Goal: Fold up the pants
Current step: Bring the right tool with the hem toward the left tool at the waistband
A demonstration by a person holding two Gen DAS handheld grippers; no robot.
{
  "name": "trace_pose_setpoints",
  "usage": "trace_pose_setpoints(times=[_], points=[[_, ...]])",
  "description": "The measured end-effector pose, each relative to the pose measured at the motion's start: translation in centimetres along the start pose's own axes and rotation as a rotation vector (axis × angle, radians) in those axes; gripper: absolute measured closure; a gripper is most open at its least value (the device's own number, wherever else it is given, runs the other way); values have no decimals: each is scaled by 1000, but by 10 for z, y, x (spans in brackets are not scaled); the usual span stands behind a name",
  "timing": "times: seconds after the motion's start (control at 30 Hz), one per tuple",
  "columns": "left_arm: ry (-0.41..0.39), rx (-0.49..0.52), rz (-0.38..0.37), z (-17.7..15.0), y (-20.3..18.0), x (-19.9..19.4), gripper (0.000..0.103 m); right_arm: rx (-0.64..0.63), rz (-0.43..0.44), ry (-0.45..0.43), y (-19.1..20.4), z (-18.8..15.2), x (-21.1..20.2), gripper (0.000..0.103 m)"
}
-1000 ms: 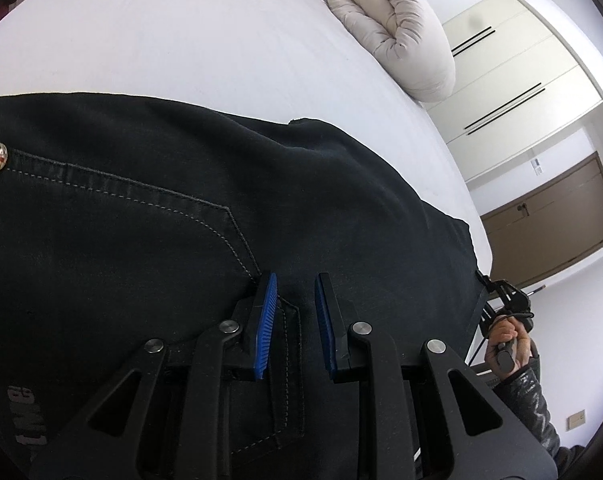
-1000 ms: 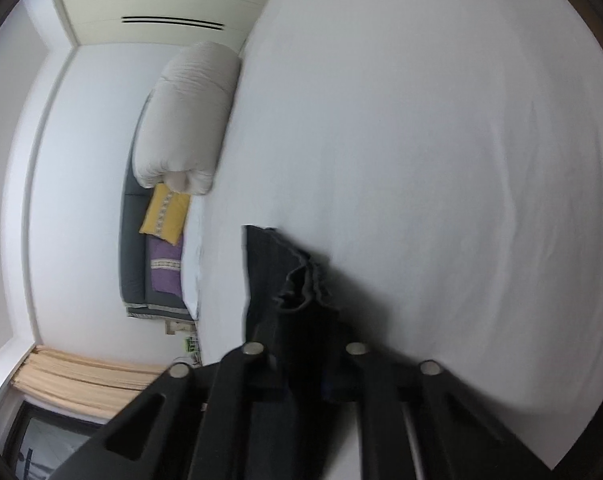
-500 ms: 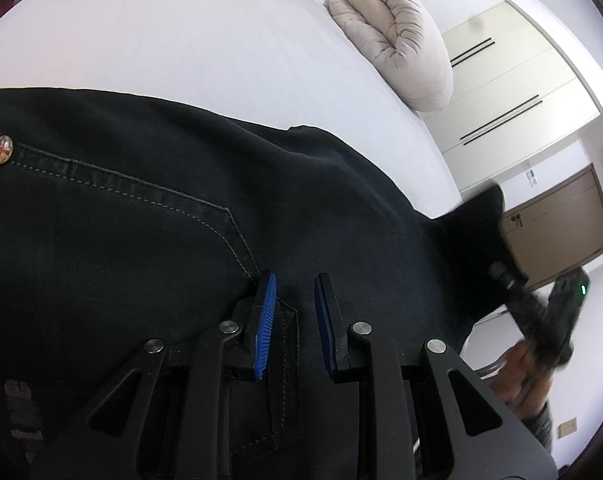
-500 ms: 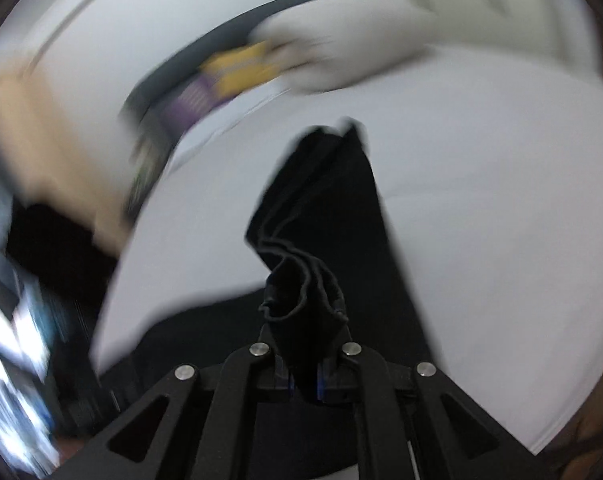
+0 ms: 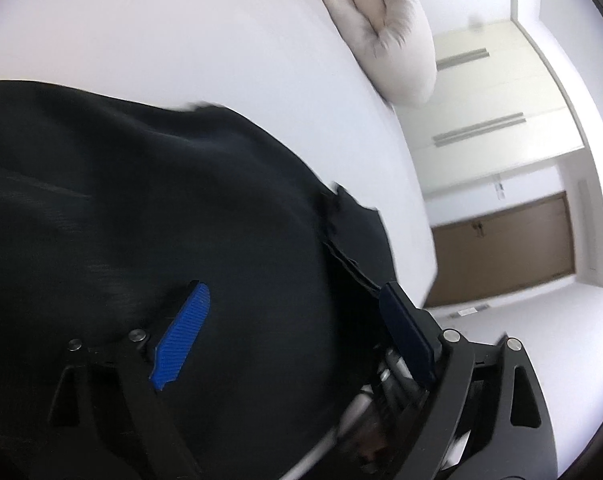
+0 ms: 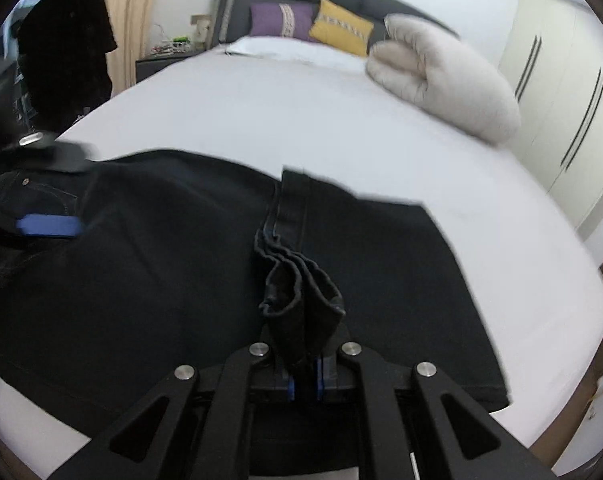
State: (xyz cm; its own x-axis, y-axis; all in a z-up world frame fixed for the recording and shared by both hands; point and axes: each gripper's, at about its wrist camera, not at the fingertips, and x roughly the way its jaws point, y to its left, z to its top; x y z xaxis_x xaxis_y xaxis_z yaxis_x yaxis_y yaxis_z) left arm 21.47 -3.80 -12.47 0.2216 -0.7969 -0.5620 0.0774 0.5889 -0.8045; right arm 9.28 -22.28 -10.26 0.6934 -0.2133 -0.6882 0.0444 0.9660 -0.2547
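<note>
The black pants (image 6: 149, 264) lie spread across the near part of the white bed (image 6: 301, 112), well short of the rolled duvet (image 6: 441, 80) toward the headboard, and the right gripper (image 6: 304, 384) is clenched on the bunched leg hems (image 6: 301, 296), carrying them over the upper part of the garment. The step in hand looks like the lengthwise fold of the legs onto the seat: to do it well, the hems should travel on toward the waistband end, stay low so the cloth lays down without trapping a ridge, and be set square with the edge nearest the duvet before the jaws let go. The left gripper (image 5: 297, 328) hangs over the dark cloth with its blue pads (image 5: 183, 336) standing wide apart and nothing pinched between them; its jaws have just been opening. A second ago those pads sat close together on the denim by the pocket seam, anchoring it, and the right gripper's view showed the hems over bare sheet with the room turned sideways; now that view is upright and the legs already cover the seat, hiding the pocket stitching from the left view
</note>
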Motion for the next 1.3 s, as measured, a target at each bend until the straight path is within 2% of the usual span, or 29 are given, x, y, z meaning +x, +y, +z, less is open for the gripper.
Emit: trace_pose_setpoints(times=[0.1,0.27,0.3,0.33,0.37,0.4,0.47,0.63,0.83,0.97,1.03,1.07,1.13,1.17,1.23,1.27,1.3], points=[[93,21,2,10,-16,26,16,-32,6,-35,17,5,-16,95],[153,13,5,19,-18,44,18,-102,23,-68,48,5,-34,95],[152,15,6,20,-16,43,30,-125,31,-73,56,6,-38,95],[160,19,9,20,-14,41,60,-139,37,-77,60,7,-40,95],[171,21,11,21,-12,40,76,-155,44,-83,66,8,-43,95],[174,25,17,22,-9,36,86,-170,52,-84,70,9,-44,95],[159,48,24,25,-7,24,91,-192,66,-89,81,10,-46,95],[126,102,57,33,-3,-8,93,-264,90,-104,108,16,-49,95],[105,74,92,29,14,-18,93,-314,119,-81,123,19,-41,95],[102,43,116,26,29,-10,93,-348,134,-36,132,16,-26,94],[100,60,142,18,41,-14,93,-353,151,-12,135,13,-17,94],[95,59,153,18,40,-9,93,-363,176,26,138,9,-10,88],[82,28,152,15,45,-10,92,-367,173,47,135,4,-4,87],[71,16,151,12,47,-13,90,-353,182,37,130,4,-7,84],[28,15,195,7,48,-29,90,-309,212,41,119,4,-12,64],[6,24,237,5,46,-36,90,-268,244,43,106,6,-16,47],[-18,32,278,4,43,-45,90,-226,291,52,93,6,-19,36]])
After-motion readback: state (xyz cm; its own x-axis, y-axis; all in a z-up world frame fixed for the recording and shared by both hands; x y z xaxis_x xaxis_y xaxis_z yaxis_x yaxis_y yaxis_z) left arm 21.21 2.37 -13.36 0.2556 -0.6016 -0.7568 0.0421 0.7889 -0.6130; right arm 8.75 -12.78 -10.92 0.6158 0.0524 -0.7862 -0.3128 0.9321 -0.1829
